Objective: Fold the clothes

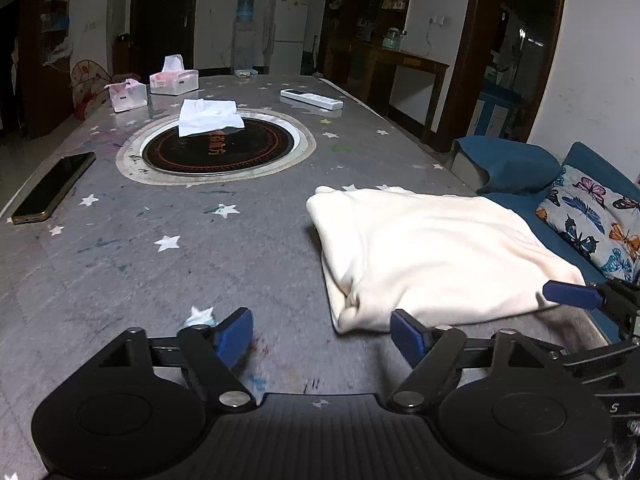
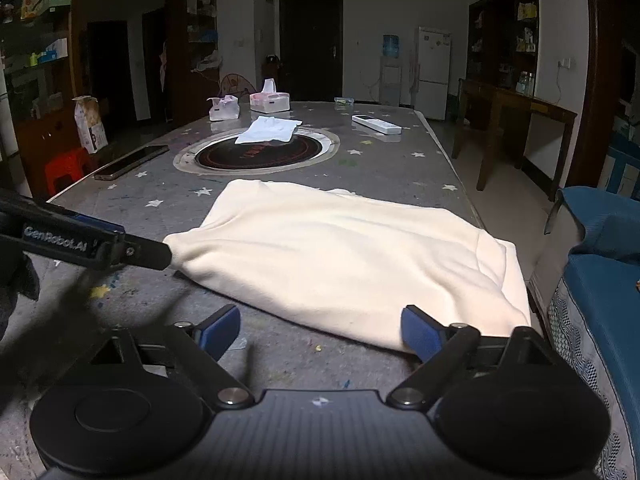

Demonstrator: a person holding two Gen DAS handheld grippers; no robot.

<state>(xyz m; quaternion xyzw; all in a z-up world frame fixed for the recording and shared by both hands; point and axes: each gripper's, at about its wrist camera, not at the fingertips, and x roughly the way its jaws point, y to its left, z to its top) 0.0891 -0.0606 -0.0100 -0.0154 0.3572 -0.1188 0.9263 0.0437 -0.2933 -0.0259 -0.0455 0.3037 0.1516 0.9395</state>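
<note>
Your left gripper [image 1: 322, 334] and right gripper [image 2: 320, 330] both gape wide, blue pads holding nothing. Just ahead lies the cream garment [image 2: 352, 256], soft and fleecy, folded into a plump rectangle on the grey star-patterned table [image 1: 140, 264] near its right edge.

One cream garment [image 2: 344, 256] is seen folded into a thick, roughly rectangular bundle of several layers. It lies flat on the grey star-patterned table [image 2: 280, 344], close to the near right corner, its right side along the right edge. The surface is softly creased. Stacked folds show at the near left corner [image 1: 348, 304]; a folded band runs along the right end [image 2: 504, 268].
</note>
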